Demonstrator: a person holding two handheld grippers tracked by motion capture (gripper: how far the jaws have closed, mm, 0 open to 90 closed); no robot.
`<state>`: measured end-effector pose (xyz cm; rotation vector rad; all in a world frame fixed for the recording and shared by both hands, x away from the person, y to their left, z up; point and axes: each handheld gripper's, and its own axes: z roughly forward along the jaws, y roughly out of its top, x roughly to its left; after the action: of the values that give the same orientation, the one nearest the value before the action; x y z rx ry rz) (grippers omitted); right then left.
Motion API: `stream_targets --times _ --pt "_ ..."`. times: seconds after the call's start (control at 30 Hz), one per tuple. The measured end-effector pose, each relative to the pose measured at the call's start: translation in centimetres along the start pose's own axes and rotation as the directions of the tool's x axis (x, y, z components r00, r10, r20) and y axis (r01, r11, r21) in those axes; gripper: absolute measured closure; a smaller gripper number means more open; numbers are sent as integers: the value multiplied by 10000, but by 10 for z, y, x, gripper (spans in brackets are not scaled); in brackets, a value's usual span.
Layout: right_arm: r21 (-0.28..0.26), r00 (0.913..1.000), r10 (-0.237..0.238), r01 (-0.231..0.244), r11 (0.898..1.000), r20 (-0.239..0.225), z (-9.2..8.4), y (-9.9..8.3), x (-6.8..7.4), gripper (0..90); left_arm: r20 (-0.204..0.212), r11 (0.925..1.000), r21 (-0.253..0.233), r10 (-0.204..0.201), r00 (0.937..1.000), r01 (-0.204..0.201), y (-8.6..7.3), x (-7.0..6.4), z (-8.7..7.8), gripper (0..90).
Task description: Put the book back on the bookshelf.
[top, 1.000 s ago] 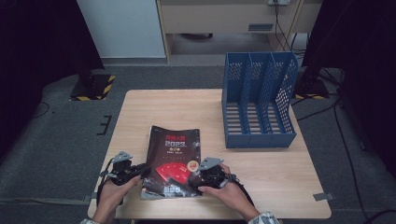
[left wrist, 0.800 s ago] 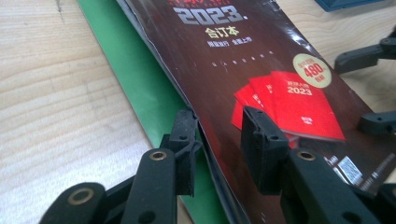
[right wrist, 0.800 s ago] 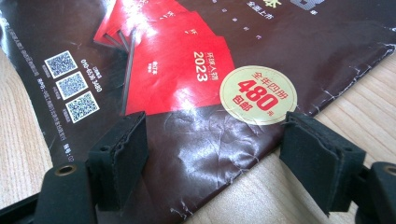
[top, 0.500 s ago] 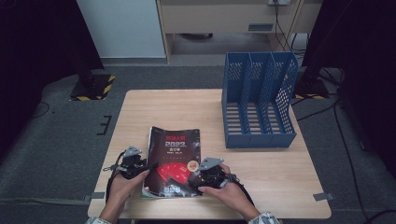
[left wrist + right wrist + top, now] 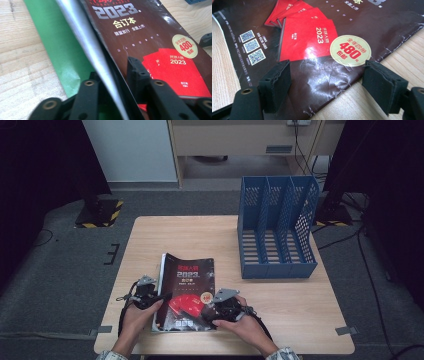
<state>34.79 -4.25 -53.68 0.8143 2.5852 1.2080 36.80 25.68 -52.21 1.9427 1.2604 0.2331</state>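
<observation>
On table: one magazine [image 5: 186, 292], one blue rack [image 5: 276, 232]; left tool [image 5: 117, 82] pinching magazine cover, right tool [image 5: 325, 83] spread wide.

Inventory: one magazine [image 5: 186, 290]; one blue file rack [image 5: 276, 230] of three compartments; two hand-held grippers; one counter [image 5: 200, 235] carried all.

Magazine [image 5: 150, 50] corners beyond the frame edges

A light wooden table [image 5: 175, 232] is standing at frame centre on grey carpet [image 5: 60, 265]. A white panel [image 5: 132, 150] is filling the upper left, a beige cabinet [image 5: 240, 137] the top centre; dark curtains [image 5: 35, 165] are flanking both sides.
</observation>
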Motion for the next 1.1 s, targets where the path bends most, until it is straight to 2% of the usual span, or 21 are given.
stream_targets --times 0.33,0.37,0.47,0.63,0.8,1.1 --pt "99 9998 184 -185 9998 94 -2 3 -4 149 47 9995 -259 204 9998 -203 1 -3 -4 838" --pt "110 9997 215 -215 9997 78 -3 3 -4 137 243 9991 -395 190 9995 -180 2 -3 -6 863" --pt "117 9997 258 -259 9996 43 -3 3 -4 129 453 9980 -592 232 9987 -205 3 -3 -9 882" --pt "168 9994 346 -346 9993 14 -1 2 -6 117 794 9934 -998 642 9948 -562 8 -4 -13 889" --pt "103 9986 534 -534 9985 31 -3 2 -9 107 1160 9913 -1277 453 9922 -303 9 -5 -18 890" --pt "-101 9964 850 -851 9963 -27 -3 3 -16 98 1659 9805 -1918 753 9833 -427 11 -11 -26 891"
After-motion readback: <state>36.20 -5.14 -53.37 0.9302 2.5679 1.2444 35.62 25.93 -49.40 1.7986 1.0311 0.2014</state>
